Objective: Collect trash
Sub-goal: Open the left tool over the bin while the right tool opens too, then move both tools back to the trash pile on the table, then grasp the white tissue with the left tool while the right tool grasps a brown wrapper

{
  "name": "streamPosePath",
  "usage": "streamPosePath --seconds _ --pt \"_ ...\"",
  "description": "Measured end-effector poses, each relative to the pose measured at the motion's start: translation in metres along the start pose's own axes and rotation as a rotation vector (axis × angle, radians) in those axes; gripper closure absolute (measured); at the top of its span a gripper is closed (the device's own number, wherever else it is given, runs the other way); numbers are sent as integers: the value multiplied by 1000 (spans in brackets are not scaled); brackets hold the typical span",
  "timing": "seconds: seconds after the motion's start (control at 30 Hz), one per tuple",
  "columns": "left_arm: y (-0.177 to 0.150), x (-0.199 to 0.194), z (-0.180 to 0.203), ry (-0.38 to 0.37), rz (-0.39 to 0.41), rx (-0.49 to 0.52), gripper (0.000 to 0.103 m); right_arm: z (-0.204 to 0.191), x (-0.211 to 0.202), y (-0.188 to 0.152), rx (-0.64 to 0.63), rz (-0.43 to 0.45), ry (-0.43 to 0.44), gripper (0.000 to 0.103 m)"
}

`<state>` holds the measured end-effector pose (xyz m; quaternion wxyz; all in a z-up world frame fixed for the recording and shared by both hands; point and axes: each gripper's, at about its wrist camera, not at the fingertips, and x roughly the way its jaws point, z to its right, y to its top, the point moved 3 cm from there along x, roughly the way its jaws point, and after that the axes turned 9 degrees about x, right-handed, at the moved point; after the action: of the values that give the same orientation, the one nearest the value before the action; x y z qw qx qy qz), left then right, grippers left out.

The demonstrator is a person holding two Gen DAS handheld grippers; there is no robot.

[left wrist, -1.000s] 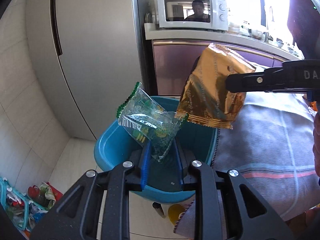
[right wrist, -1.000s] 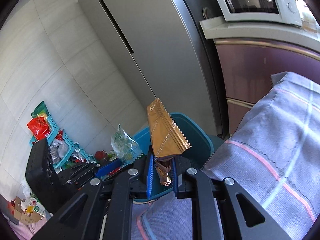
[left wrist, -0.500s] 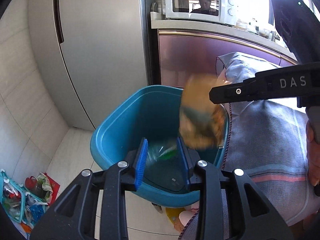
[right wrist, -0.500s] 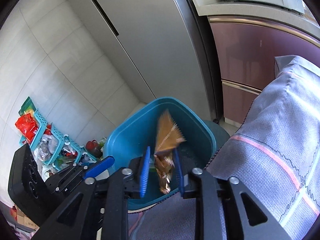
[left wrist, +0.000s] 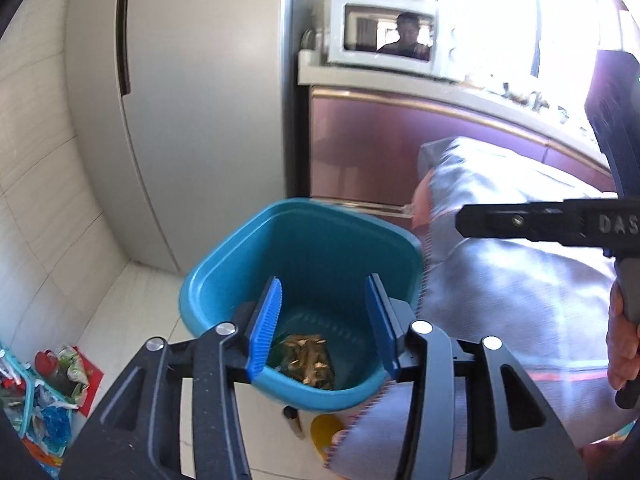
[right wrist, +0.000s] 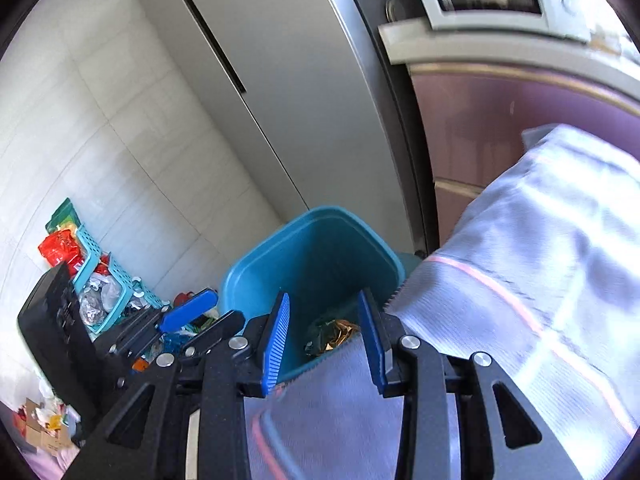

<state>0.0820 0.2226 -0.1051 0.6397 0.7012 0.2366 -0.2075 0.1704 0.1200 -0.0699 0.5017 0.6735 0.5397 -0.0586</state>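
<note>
A blue plastic bin (left wrist: 304,240) stands on the floor beside the cloth-covered table (left wrist: 520,280). A gold snack wrapper (left wrist: 308,360) lies at its bottom, with a green-clear wrapper partly under it. My left gripper (left wrist: 324,320) is open and empty above the bin's near rim. My right gripper (right wrist: 324,332) is open and empty above the bin (right wrist: 316,248), and the gold wrapper (right wrist: 336,332) shows between its jaws. The right gripper's finger (left wrist: 520,222) reaches in from the right in the left wrist view.
A grey fridge (left wrist: 192,100) stands behind the bin, a purple cabinet (left wrist: 380,152) with a microwave (left wrist: 384,36) to its right. Teal baskets of packets (right wrist: 100,292) sit on the floor at left. A yellow object (left wrist: 324,432) lies under the table edge.
Both grippers opened and dropped their wrappers. The gold wrapper and the green-clear wrapper fell into the blue bin. Both grippers now hang wide open over it.
</note>
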Motion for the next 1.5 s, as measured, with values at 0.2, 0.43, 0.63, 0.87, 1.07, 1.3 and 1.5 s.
streamPosePath --seconds 0.2,0.43,0.63,0.87,1.07,1.3,1.5 --pt "17 -29 38 -125 87 44 49 12 -73 -12 -37 129 -33 64" --pt "28 -48 114 -330 120 147 44 49 -159 -36 15 271 -109 63" --pt "28 -53 180 -466 103 231 43 81 -217 -69 68 358 -230 63" --pt "29 -50 238 -591 55 296 40 120 -275 -114 180 447 -363 63" --pt "32 -35 275 -611 -8 333 36 157 -292 -140 294 460 -429 63" --pt "39 -17 297 -657 -85 310 35 179 -287 -148 348 456 -422 63" --pt "39 0 310 -688 -169 300 40 182 -280 -148 365 454 -383 63"
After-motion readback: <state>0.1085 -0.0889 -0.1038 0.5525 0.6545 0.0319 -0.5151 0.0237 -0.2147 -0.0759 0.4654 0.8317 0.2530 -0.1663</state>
